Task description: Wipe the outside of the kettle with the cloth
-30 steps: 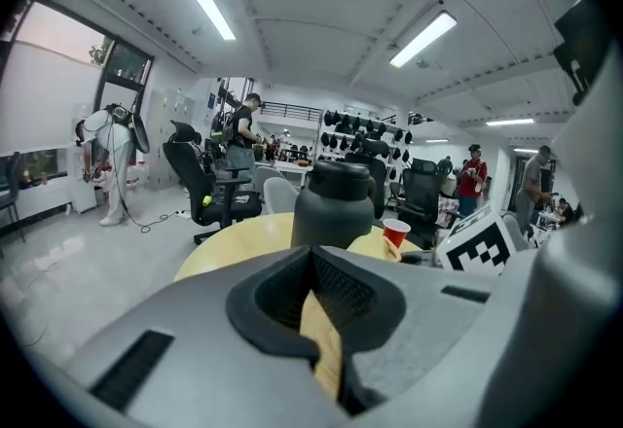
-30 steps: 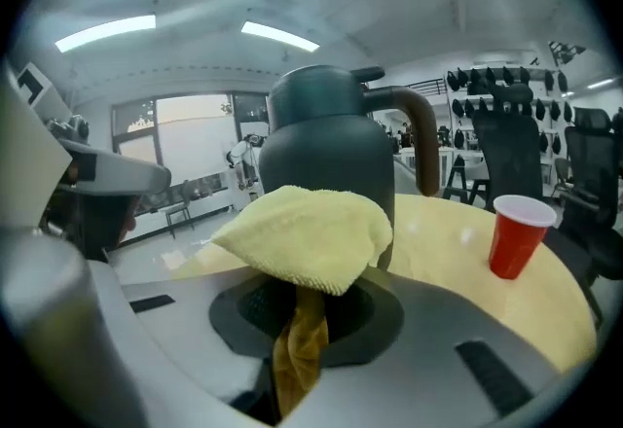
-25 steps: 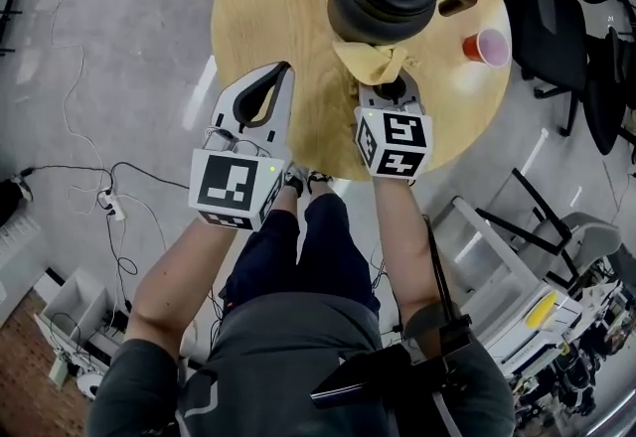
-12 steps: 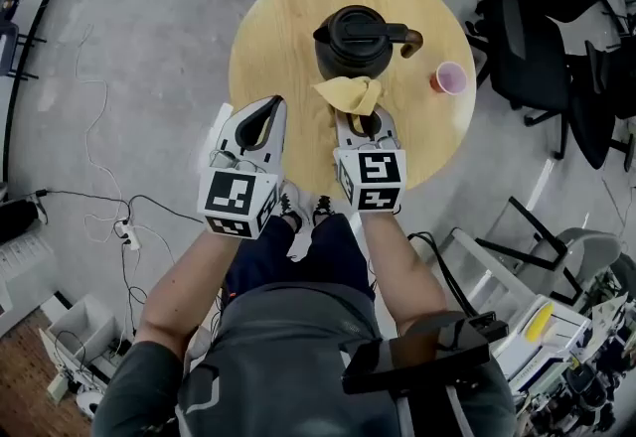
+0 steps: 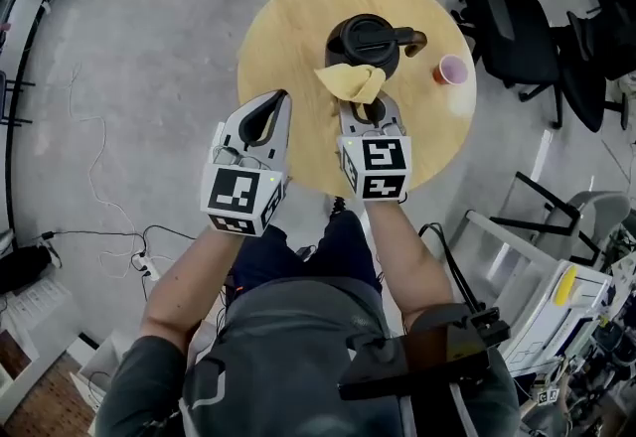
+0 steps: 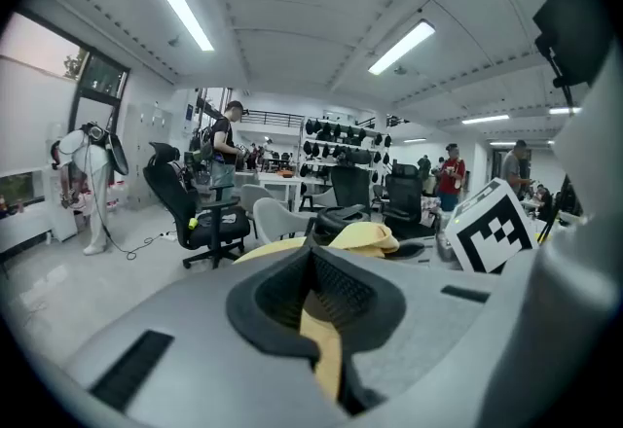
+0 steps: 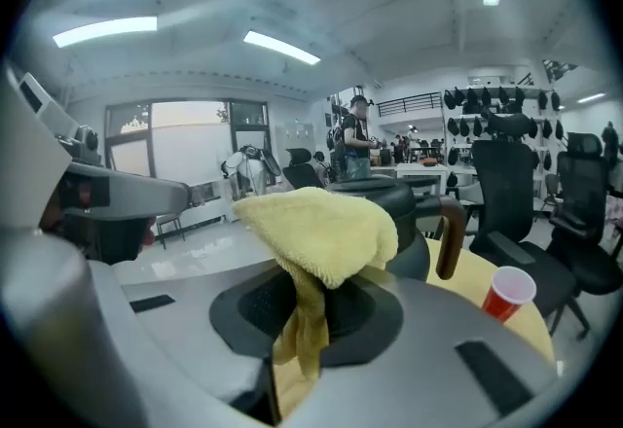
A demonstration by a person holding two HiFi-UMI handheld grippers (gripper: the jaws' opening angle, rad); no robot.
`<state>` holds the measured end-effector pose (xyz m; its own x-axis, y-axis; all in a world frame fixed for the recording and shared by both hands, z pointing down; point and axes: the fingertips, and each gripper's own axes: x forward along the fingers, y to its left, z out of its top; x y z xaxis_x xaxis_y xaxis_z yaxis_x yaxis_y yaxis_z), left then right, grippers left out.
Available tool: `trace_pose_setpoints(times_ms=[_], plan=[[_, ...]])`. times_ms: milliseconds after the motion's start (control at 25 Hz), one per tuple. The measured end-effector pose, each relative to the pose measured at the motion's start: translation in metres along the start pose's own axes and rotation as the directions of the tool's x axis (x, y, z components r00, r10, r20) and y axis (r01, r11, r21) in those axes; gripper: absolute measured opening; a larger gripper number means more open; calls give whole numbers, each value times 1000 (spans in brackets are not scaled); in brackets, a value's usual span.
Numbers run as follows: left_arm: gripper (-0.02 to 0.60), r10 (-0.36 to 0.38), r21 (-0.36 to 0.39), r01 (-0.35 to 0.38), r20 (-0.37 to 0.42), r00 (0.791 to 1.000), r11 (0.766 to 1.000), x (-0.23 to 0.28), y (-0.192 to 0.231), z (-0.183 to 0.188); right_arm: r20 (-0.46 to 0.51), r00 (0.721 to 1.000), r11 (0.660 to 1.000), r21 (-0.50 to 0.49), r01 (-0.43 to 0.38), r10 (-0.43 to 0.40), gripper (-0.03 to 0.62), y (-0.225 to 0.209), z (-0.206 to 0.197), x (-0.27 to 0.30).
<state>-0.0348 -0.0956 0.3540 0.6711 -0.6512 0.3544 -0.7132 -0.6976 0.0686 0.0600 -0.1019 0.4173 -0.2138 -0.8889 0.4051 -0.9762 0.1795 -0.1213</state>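
Between the jaws of the right hand-held gripper (image 7: 304, 317) I find the yellow cloth (image 7: 321, 227) pinched fast. The jaws are closed on a gathered tail of it, and the bulk is bunched above and ahead of the tips. The left hand-held gripper (image 5: 277, 100) is closed with nothing in it and sits level with the right one, to its left, at the near edge of the desk (image 5: 283, 38).

The black kettle (image 5: 365, 45) stands upright just beyond the cloth, towards the far side of the round wooden desk, with its lid on and its handle (image 5: 414, 38) pointing right. From the head view the cloth overlaps the kettle's near wall. I cannot tell from any view whether it is in contact.

In my judgement the step in hand is bringing the cloth up to the kettle, and wiping has not visibly begun. The next move calls for pressing the bunched cloth flat against the near wall and sweeping it round. The free left hand-held gripper could steady the kettle so it does not slide or turn.

A red cup (image 5: 452, 70) stands to the right of the kettle, apart from it but close to the handle side, and could be knocked there. Office chairs (image 5: 517, 23) ring the far side, and cables (image 5: 94, 157) trail over the grey floor on the left. People stand well back under strip lights.
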Motion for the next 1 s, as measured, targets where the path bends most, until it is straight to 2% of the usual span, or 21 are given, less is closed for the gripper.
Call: trace_pose_setpoints(times_ms=[280,600,800,1000], plan=[[9,-148,23,149,-30,988,989,2,20,-24,-93,982,985,47,167,-162,72,-1,-62,19],[9,-195,21,196,-53,979,980,20,48,-62,-172,953,964,51,262,-250,71,-18,-129,58],[9,-224,17,225,-58,973,974,17,55,-73,-200,937,950,64,304,-286,72,-19,-142,61],[9,-261,27,262,-36,965,965,11,59,-62,-188,931,943,58,328,-313,71,-15,-122,48]])
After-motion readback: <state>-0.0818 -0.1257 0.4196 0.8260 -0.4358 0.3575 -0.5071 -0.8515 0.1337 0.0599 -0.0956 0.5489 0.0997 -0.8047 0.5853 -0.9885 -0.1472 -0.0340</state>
